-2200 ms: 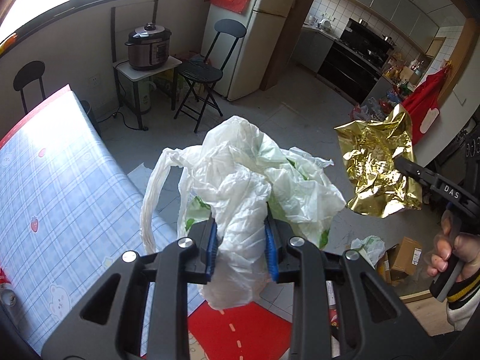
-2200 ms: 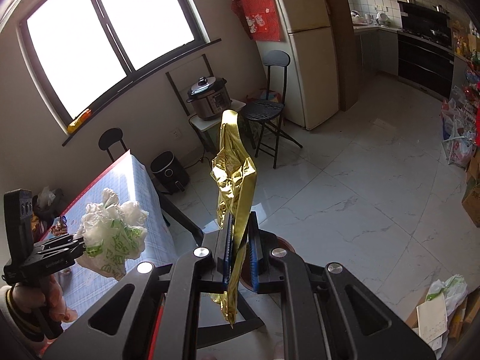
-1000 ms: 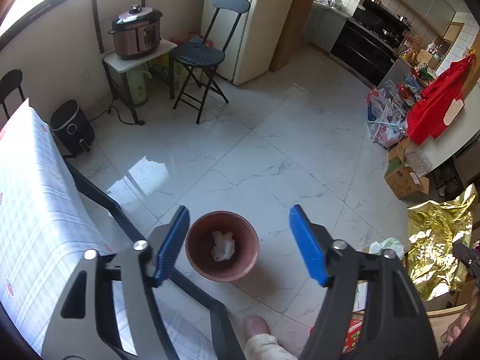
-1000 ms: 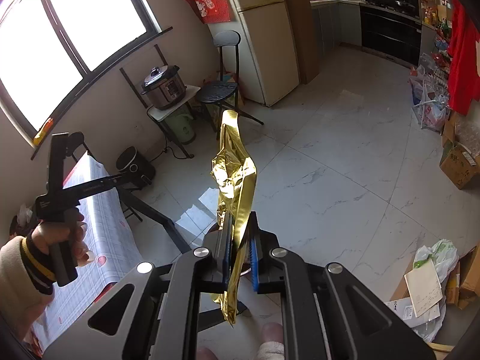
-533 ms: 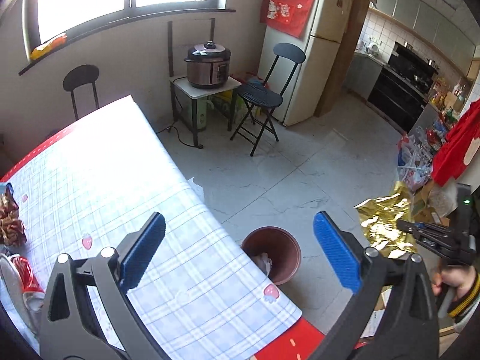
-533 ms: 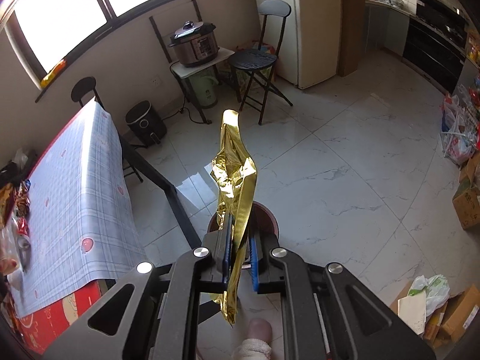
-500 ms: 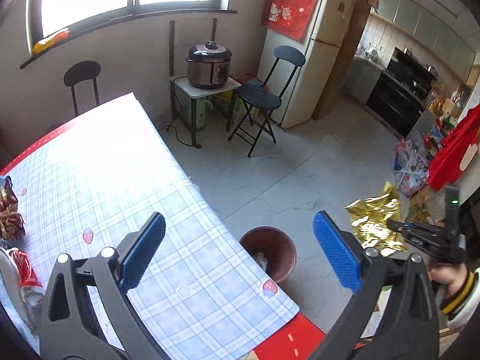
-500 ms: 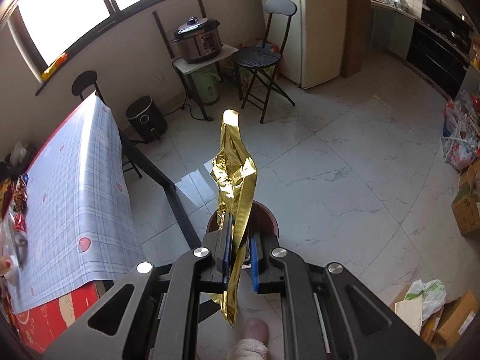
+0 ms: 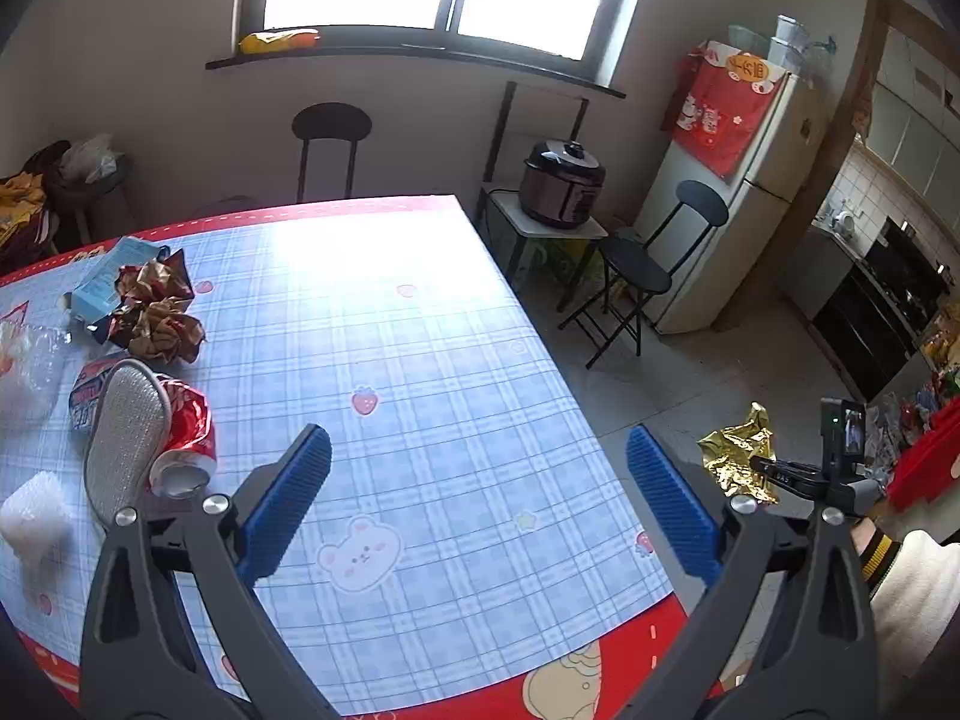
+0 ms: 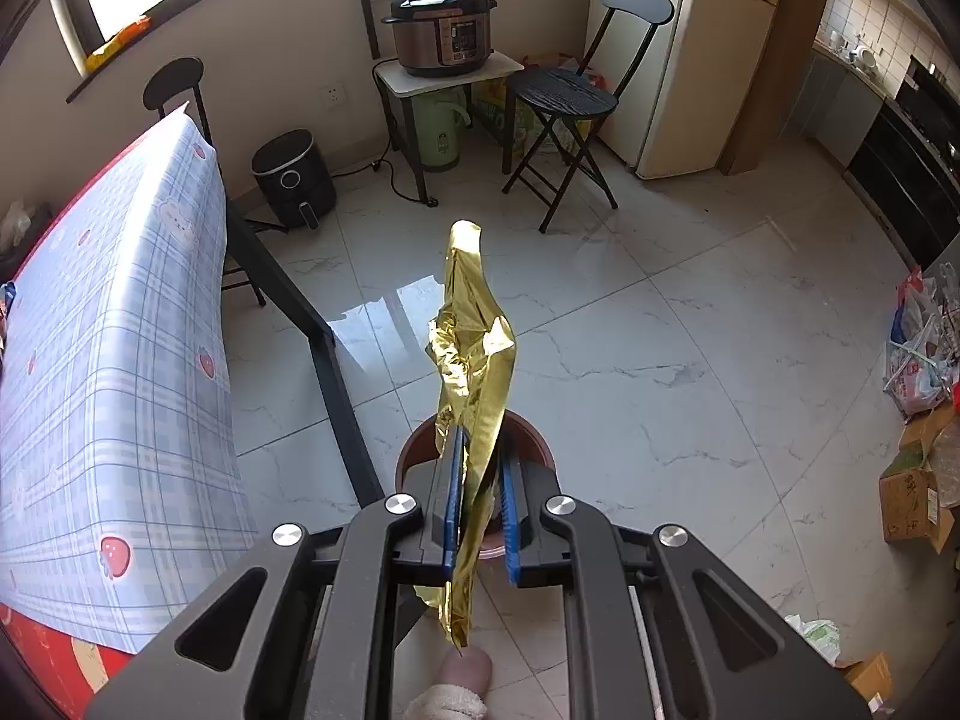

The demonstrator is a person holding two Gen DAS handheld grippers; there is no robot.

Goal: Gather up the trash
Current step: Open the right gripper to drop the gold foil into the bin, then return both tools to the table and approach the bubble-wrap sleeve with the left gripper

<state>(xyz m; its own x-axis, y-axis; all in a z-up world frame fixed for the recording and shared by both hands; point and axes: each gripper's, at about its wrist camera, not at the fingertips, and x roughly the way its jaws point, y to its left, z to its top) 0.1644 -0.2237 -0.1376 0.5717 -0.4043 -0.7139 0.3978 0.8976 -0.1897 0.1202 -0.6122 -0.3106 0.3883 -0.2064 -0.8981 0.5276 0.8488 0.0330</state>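
Observation:
My right gripper (image 10: 477, 492) is shut on a crumpled gold foil wrapper (image 10: 474, 360) and holds it above the brown bin (image 10: 534, 432) on the floor. The foil also shows in the left wrist view (image 9: 735, 459) off the table's right edge. My left gripper (image 9: 480, 504) is open and empty above the checked tablecloth (image 9: 420, 372). Trash lies at the table's left: a crushed red can (image 9: 183, 438), crumpled brown-gold wrappers (image 9: 159, 318), a blue carton (image 9: 105, 282), clear plastic (image 9: 27, 366) and a white lump (image 9: 30, 519).
A grey insole-like pad (image 9: 123, 441) lies on the can. A folding chair (image 10: 567, 96), a rice cooker on a small stand (image 10: 444, 30), an air fryer (image 10: 291, 180) and a fridge (image 10: 702, 54) stand beyond the bin. Boxes and bags (image 10: 912, 480) sit at right.
My left gripper dropped the white plastic bag into the bin, opened, and swung back up over the table toward the trash. My right gripper moved the foil down over the bin.

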